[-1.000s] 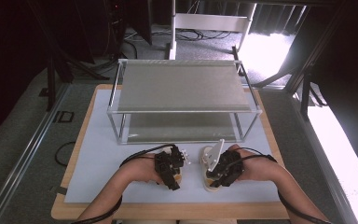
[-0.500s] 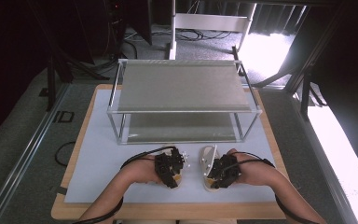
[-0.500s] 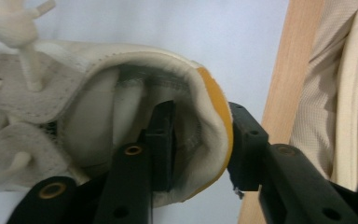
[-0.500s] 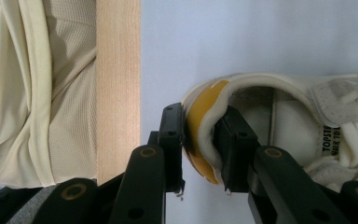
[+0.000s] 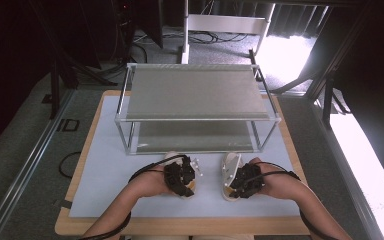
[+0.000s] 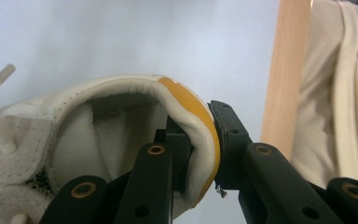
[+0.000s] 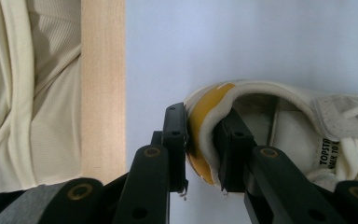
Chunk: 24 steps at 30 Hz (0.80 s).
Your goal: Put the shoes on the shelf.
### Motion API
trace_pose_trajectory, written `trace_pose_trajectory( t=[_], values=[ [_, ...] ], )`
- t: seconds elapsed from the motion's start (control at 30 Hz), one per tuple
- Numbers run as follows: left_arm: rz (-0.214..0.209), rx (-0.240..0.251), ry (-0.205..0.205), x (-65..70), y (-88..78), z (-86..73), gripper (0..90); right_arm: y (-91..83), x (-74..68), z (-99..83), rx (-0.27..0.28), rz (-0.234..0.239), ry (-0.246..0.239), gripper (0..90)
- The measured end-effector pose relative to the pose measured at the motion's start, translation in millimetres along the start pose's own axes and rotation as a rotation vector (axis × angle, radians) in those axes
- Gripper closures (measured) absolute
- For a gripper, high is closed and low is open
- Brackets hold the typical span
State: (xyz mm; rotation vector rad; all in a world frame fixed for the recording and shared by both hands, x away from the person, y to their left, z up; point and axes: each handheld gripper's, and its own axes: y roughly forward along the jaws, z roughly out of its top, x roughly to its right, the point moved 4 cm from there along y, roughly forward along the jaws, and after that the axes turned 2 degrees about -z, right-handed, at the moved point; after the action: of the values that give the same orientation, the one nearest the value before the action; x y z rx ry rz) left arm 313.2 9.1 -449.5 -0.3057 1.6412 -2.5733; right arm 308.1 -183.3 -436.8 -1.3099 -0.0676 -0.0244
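Two white shoes with yellow heel patches lie on the pale blue mat near the table's front edge. My left gripper (image 5: 186, 186) (image 6: 198, 135) is shut on the heel of the left shoe (image 5: 175, 159) (image 6: 98, 140), one jaw inside the collar and one on the yellow patch. In the same way my right gripper (image 5: 234, 191) (image 7: 204, 135) is shut on the heel of the right shoe (image 5: 230, 167) (image 7: 289, 126). Both pairs of jaws have just been closing on the heels.
A two-shelf metal rack (image 5: 195, 117) stands behind the shoes on the mat (image 5: 105, 170), both shelves bare. The wooden table edge (image 7: 102, 93) (image 6: 286, 70) and a person's cream shirt (image 7: 28, 93) lie just past the heels.
The right shoe, tilted up a second ago, has come down flatter on the mat, and the right hand has shifted a little. The left hand has kept still.
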Motion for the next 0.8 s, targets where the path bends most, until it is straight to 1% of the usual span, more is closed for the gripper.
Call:
trace_pose_trajectory(
  t=[0.03, 0.07, 0.1, 0.13, 0.17, 0.23, 0.27, 0.3, 0.33, 0.4, 0.43, 0.5, 0.53, 0.57, 0.6, 0.63, 0.67, 0.7, 0.73, 0.8],
  values=[
    [0.010, 0.021, 0.018, -0.3, -1.6, 1.7, 78.5, -1.6, 1.1, -0.4, 0.010, -0.006, 0.003, 75.9],
    [0.018, 0.037, 0.044, -0.9, -3.2, 3.1, 78.2, -3.1, 2.4, -0.5, 0.016, -0.013, 0.002, 75.8],
    [0.023, 0.066, 0.076, -1.0, -4.2, 3.9, 78.3, -4.2, 4.2, -0.3, 0.024, -0.022, 0.002, 75.9],
    [0.025, 0.083, 0.093, -1.5, -4.8, 4.7, 78.3, -5.3, 6.0, -0.1, 0.026, -0.033, 0.001, 75.9],
    [0.030, 0.085, 0.132, -1.2, -5.0, 5.7, 78.5, -6.3, 7.9, 0.2, 0.027, -0.043, 0.001, 75.9],
    [0.022, 0.103, 0.182, -2.6, -5.5, 7.4, 78.3, -8.2, 12.4, 0.8, 0.032, -0.055, 0.000, 76.0],
    [0.024, 0.118, 0.214, -3.1, -5.4, 8.2, 78.2, -9.1, 14.9, 1.3, 0.037, -0.060, 0.002, 75.9],
    [0.020, 0.138, 0.230, -4.4, -5.2, 8.9, 78.3, -9.9, 17.2, 1.8, 0.042, -0.066, -0.003, 76.0],
    [0.022, 0.152, 0.259, -5.6, -5.3, 9.8, 78.4, -10.9, 19.4, 2.5, 0.046, -0.073, -0.011, 76.0],
    [0.037, 0.171, 0.283, -9.2, -4.9, 12.1, 78.4, -12.8, 24.4, 3.7, 0.058, -0.083, -0.021, 75.9],
    [0.049, 0.175, 0.302, -11.4, -4.8, 13.0, 78.4, -13.7, 26.5, 4.4, 0.065, -0.084, -0.028, 75.9],
    [0.053, 0.180, 0.316, -17.1, -3.8, 14.5, 78.4, -15.2, 30.9, 6.1, 0.077, -0.091, -0.038, 75.9],
    [0.060, 0.177, 0.321, -20.4, -3.2, 15.2, 78.3, -15.6, 33.1, 7.1, 0.080, -0.098, -0.051, 75.9],
    [0.056, 0.174, 0.315, -24.1, -2.1, 15.8, 78.4, -16.1, 35.3, 8.1, 0.080, -0.103, -0.057, 75.9],
    [0.057, 0.171, 0.322, -27.5, -1.0, 16.2, 78.4, -16.4, 37.6, 9.1, 0.079, -0.103, -0.068, 76.0],
    [0.061, 0.169, 0.319, -31.2, 0.2, 16.8, 78.2, -16.7, 40.3, 10.4, 0.080, -0.106, -0.076, 75.9],
    [0.056, 0.165, 0.324, -34.8, 1.5, 16.9, 78.3, -17.0, 42.9, 11.7, 0.082, -0.108, -0.082, 76.0],
    [0.065, 0.161, 0.342, -38.3, 2.5, 17.1, 78.3, -16.8, 45.5, 13.0, 0.085, -0.109, -0.094, 76.1],
    [0.066, 0.156, 0.346, -41.8, 3.3, 17.5, 78.2, -16.7, 48.3, 14.3, 0.085, -0.113, -0.101, 76.1],
    [0.065, 0.163, 0.359, -48.6, 3.6, 18.5, 78.2, -15.7, 53.3, 16.4, 0.086, -0.108, -0.116, 76.1]
  ],
)
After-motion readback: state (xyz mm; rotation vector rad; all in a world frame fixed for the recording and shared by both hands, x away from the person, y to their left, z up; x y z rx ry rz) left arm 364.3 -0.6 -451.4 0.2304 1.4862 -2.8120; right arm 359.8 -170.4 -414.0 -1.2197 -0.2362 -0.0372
